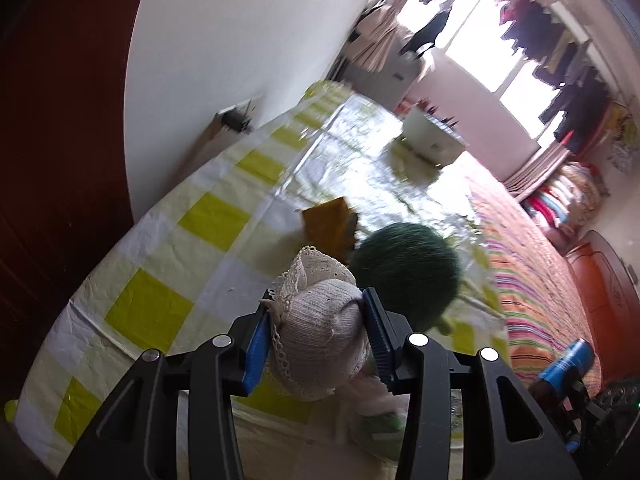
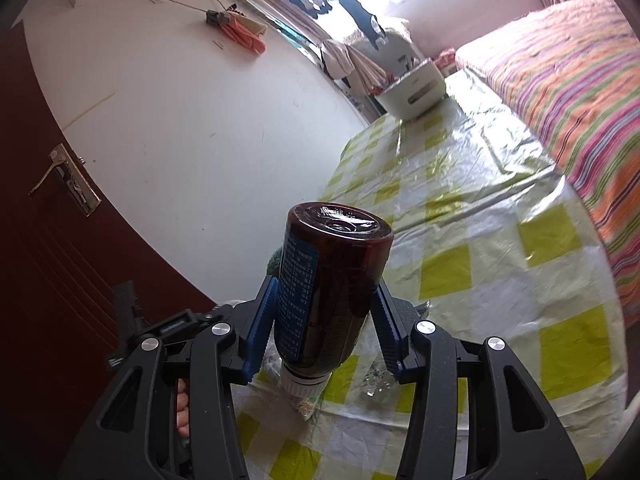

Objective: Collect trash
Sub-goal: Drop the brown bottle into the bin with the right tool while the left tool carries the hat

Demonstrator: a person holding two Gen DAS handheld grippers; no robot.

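Observation:
My left gripper is shut on a pale knitted bundle with a lace edge, lifted a little above the checked tablecloth. Just past it lie a dark green yarn ball and an orange-brown piece. In the right wrist view my right gripper is shut on a dark brown bottle with a blue label, held upside down with its white cap toward the camera. A white bin stands at the table's far end, also seen as the white bin.
A white wall and a dark red door run along the table's left side. A bed with a striped cover borders the right side. Crumpled clear wrappers lie on the cloth beneath the bottle. The right gripper's blue finger shows at lower right.

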